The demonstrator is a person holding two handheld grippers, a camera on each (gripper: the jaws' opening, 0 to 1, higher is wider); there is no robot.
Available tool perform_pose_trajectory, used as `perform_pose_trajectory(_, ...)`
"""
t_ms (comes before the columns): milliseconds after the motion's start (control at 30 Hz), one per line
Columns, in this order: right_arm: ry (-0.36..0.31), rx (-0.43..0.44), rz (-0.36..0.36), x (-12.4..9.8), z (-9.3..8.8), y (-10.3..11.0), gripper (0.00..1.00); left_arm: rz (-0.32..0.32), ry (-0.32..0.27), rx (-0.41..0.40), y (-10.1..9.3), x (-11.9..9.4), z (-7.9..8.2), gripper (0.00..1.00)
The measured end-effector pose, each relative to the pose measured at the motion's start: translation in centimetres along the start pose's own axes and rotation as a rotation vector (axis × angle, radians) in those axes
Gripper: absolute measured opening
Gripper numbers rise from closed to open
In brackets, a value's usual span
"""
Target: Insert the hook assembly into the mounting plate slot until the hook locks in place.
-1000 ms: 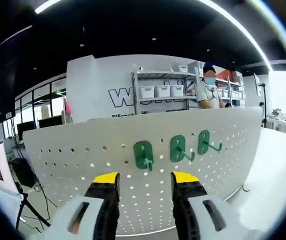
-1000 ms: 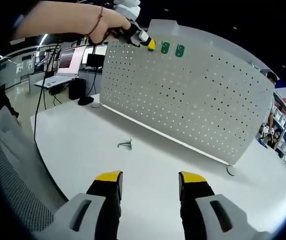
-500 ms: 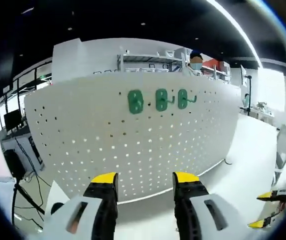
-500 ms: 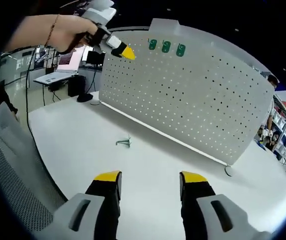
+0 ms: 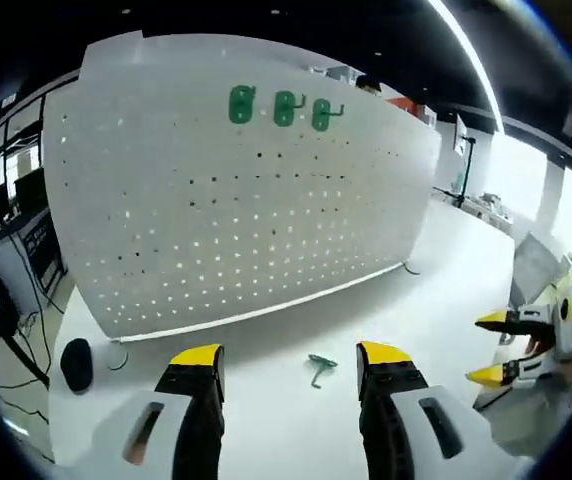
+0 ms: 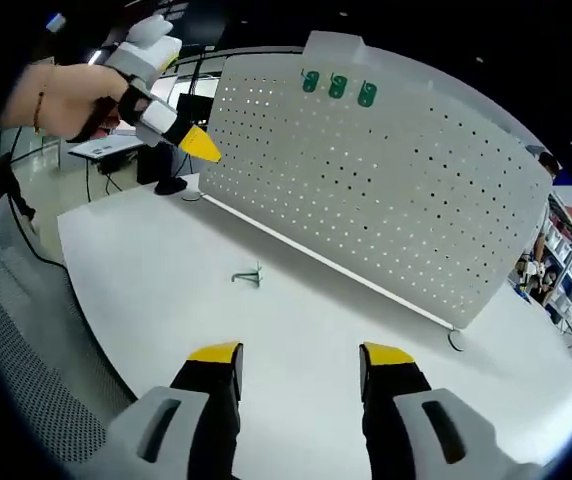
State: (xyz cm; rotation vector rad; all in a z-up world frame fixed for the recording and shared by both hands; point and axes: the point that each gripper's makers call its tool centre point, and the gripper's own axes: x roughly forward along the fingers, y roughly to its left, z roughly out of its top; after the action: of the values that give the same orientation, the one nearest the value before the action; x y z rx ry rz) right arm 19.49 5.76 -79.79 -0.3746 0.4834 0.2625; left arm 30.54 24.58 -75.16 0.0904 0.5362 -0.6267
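Left gripper (image 5: 290, 365) hangs over the white worktop (image 5: 436, 290), its yellow-tipped fingers (image 5: 197, 358) spread wide with nothing between them. Just ahead of those fingers, a small green hook assembly (image 5: 319, 366) lies loose on the worktop, well short of the board. The white perforated mounting plate (image 5: 236, 200) stands upright across the worktop, and near its top edge three green hooks (image 5: 282, 107) sit side by side in a row. From the right gripper view, the right gripper (image 6: 302, 357) is low over the worktop, fingers wide apart and empty. In that view the loose hook assembly (image 6: 248, 277) lies between the gripper and the mounting plate (image 6: 386, 190), and a hand (image 6: 71, 98) carries the left gripper (image 6: 171, 125) at upper left.
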Motion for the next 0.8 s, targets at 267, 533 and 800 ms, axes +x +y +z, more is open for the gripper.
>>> perform_pose_trajectory(267, 0.014, -0.011, 0.013, 0.0, -0.2, 0.5, 0.44, -0.088, 0.055, 0.039, -2.3, -1.2, -3.3, 0.56)
perform_pose_trajectory(533, 0.014, -0.015, 0.021, 0.0, -0.1, 0.7, 0.44, -0.157, 0.08, 0.124, -3.3, -1.6, -4.4, 0.55)
perform_pose_trajectory(800, 0.019, -0.012, 0.028, 0.0, -0.2, 0.8, 0.43, -0.246, 0.085, 0.196, -4.4, 0.1, -4.1, 0.52)
